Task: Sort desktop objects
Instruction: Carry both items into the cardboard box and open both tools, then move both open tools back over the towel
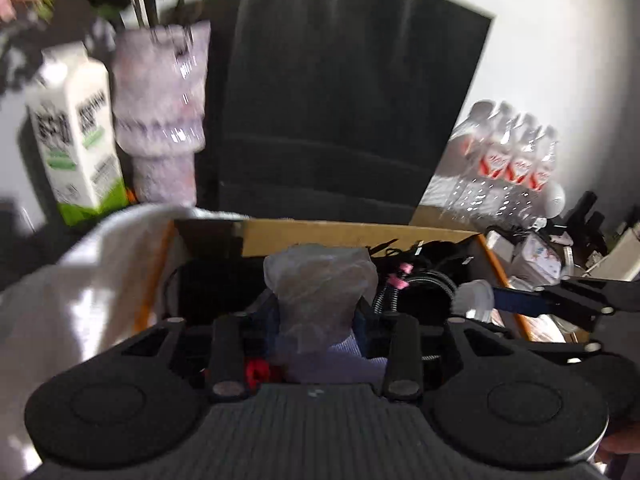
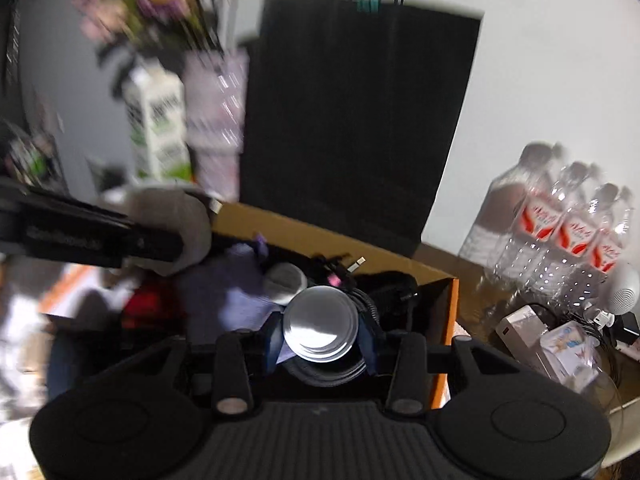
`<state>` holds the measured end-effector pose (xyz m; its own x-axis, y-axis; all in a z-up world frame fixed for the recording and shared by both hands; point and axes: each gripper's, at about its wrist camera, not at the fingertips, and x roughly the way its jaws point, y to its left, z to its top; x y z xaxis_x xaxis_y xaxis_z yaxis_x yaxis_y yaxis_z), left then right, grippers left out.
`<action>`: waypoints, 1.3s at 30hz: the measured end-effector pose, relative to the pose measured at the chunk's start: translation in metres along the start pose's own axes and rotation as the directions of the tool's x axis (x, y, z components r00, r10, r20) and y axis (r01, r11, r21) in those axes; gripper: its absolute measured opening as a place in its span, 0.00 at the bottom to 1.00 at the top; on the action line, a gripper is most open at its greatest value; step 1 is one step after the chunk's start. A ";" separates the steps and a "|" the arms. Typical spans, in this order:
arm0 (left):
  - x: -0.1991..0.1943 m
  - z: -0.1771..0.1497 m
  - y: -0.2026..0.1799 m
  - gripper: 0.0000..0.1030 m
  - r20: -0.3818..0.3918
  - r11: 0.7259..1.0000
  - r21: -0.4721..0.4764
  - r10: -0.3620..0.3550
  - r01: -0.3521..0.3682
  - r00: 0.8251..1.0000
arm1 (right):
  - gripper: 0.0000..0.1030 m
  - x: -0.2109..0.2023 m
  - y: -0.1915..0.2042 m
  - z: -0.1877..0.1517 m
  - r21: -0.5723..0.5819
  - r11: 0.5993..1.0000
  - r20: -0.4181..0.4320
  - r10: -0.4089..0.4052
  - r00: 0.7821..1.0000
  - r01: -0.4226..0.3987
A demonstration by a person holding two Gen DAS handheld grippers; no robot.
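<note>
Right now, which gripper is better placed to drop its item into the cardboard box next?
Probably right: the right gripper holds the round silver tin above the cardboard box interior; the left gripper grips a crumpled plastic bag.

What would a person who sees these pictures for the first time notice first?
First, the big black paper bag standing against the wall behind the cardboard box. Next, what each tool holds over the box: the left tool grips a crumpled plastic bag, and the right tool grips a round silver lid. A pack of water bottles shines at the right.
</note>
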<state>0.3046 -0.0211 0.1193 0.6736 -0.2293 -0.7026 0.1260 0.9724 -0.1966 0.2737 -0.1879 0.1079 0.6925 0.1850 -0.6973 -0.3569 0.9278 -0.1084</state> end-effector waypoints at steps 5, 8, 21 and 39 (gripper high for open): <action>0.026 0.008 0.008 0.77 -0.009 0.999 -0.023 0.047 -0.047 0.999 | 0.48 0.050 0.004 0.004 -0.042 0.996 -0.084 -0.083 0.993 0.080; 0.021 0.014 0.014 0.87 0.007 0.998 -0.024 0.063 -0.062 0.998 | 0.73 0.046 0.001 0.009 -0.023 0.996 -0.046 -0.081 0.996 0.080; -0.056 -0.011 0.015 0.97 0.014 0.970 0.014 0.243 -0.243 0.970 | 0.85 -0.034 -0.006 0.010 0.136 0.991 0.012 -0.003 1.000 0.002; -0.292 -0.240 0.024 1.00 0.196 0.994 0.021 0.104 -0.110 0.975 | 0.97 -0.252 0.041 -0.194 0.231 0.956 0.215 0.131 0.968 -0.180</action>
<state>-0.0637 0.0591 0.1559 0.8129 -0.1135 -0.5713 0.0659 0.9924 -0.1035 -0.0375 -0.2594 0.1415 0.7585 0.3700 -0.5364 -0.3216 0.9285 0.1858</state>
